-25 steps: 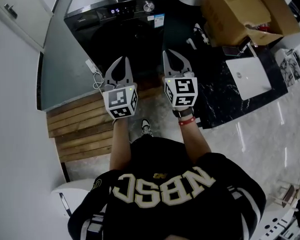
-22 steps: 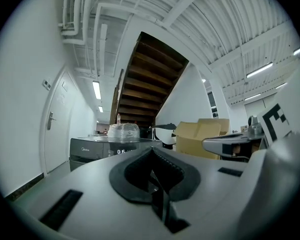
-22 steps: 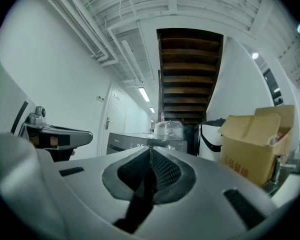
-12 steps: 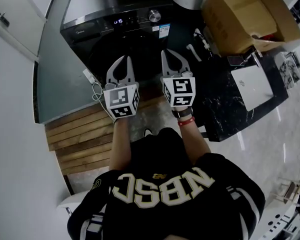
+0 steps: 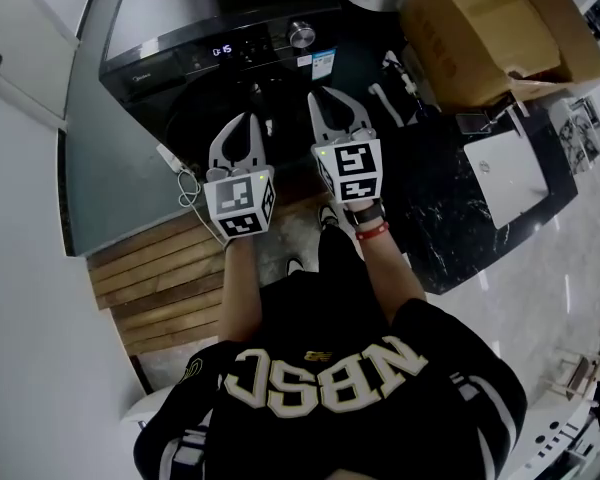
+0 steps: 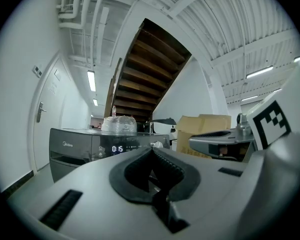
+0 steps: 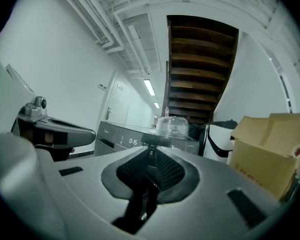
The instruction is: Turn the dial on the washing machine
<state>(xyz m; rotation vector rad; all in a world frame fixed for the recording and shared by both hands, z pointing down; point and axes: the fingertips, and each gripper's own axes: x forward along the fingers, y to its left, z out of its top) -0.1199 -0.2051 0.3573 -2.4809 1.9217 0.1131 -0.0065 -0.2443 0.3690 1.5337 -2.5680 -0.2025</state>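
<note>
Round silver dial (image 5: 301,34) sits on dark grey washing machine (image 5: 170,13) front panel, untouched.
R gripper (image 5: 332,98) has pushed fwd toward it vs a sec ago; narrow jaws opening, nothing btwn them, still well short. L gripper (image 5: 242,120) pinched together, empty. Approach underway, turn not started.

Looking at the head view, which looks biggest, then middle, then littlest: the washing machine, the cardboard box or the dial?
1. washing machine
2. cardboard box, only a little smaller here, and the picture's edge cuts part of it off
3. dial, by far the littlest
</note>
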